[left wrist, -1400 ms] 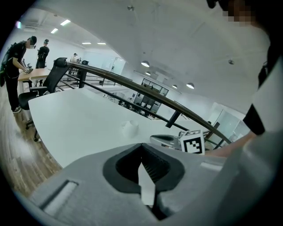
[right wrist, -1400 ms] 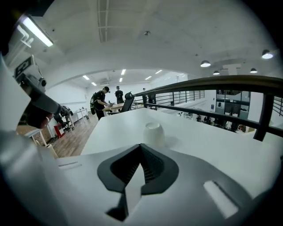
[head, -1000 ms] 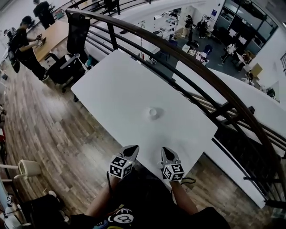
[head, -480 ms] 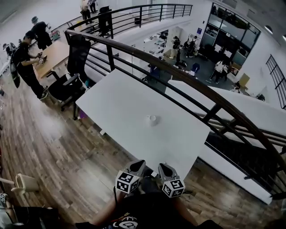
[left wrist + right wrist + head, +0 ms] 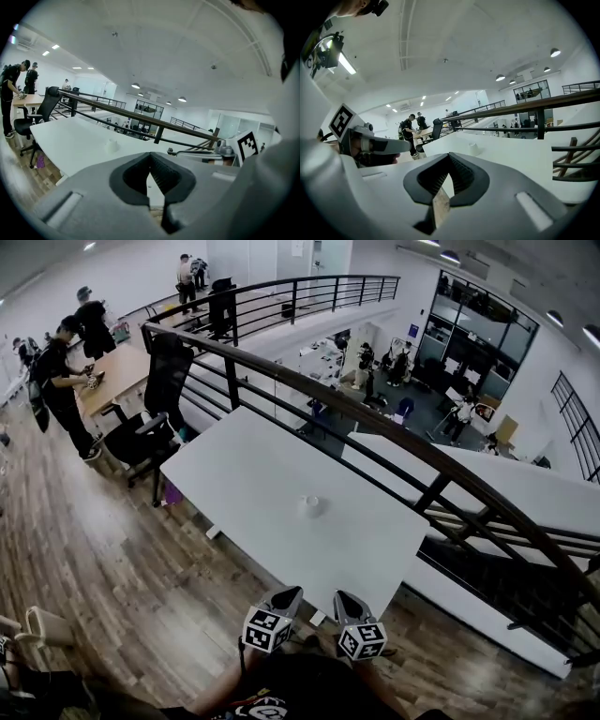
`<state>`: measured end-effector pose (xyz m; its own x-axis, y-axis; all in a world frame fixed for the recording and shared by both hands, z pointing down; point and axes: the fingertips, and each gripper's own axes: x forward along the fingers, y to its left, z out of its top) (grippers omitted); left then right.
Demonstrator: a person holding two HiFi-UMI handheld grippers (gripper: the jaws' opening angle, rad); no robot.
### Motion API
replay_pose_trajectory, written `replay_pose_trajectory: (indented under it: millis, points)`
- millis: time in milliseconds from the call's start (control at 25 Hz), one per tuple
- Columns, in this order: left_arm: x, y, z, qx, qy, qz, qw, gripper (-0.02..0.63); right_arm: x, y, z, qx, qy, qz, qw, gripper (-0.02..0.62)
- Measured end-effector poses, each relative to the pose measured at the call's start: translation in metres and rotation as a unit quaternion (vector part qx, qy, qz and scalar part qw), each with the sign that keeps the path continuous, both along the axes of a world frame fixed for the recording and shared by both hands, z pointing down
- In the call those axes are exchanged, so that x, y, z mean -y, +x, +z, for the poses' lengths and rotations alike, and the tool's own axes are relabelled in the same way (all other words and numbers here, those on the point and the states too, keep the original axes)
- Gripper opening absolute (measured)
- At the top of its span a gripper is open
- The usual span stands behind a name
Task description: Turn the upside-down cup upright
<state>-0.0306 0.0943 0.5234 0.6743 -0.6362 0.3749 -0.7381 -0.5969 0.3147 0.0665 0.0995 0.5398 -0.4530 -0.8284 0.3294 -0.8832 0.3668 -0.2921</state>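
Floor: wood planks (image 5: 122, 559); both grippers hang over it, off the table.
Table: white and rectangular (image 5: 253, 465). Its far edge runs along the railing (image 5: 540, 123), and its near edge faces the person.
Left gripper: (image 5: 287, 596) sits just short of the table's near edge, toward the near right corner. Its jaws are pressed together with nothing between them, and its tip angles inward to the right.
Right gripper: (image 5: 343, 599) sits beside the left one at the same near edge. Its jaws are also pressed together and empty; only a strip of floor shows below the closed jaws. Its tip angles inward to the left.
Cup: small and white (image 5: 310, 505), standing alone around the middle of the table, well in from every edge. It seems wider at the base than at the top, which fits mouth-down, but it is too small to be sure.
Cup from the grippers: straight ahead across the near edge and well apart from both. It falls between the lines the two tips point along, left of centre in the left gripper view (image 5: 111, 146) and right of centre in the right gripper view (image 5: 474, 149).
Cup's axis: upright, so no side of it lies toward one gripper more than the other.
Nearer hand: about even, with the cup lined up with the gap between the tips, so either hand could take it.
Coming move, as a judgement: one gripper has to open, reach forward and down over the near edge, and grip the cup's wall before any turning. The task is not yet started.
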Motion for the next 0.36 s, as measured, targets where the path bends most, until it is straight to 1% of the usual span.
replay_pose_trajectory:
  millis: [80,160,280,360]
  points:
    - [-0.006,0.01,-0.008,-0.006,0.009,0.0,0.9999,0.005,-0.007,0.007,-0.014,0.006,0.015,-0.011,1.0,-0.003]
    - [-0.008,0.015,-0.006,0.002,0.018,-0.001,0.9998,0.005,-0.011,0.013,-0.005,0.011,0.017,-0.02,1.0,-0.003]
    - [-0.006,0.02,0.009,0.015,0.01,-0.002,0.9998,0.005,-0.009,0.029,0.023,0.021,0.005,0.0,1.0,-0.003]
    - [-0.007,0.028,0.018,0.019,0.008,0.004,0.9998,0.005,-0.008,0.041,0.034,0.031,0.007,0.015,0.999,-0.003]
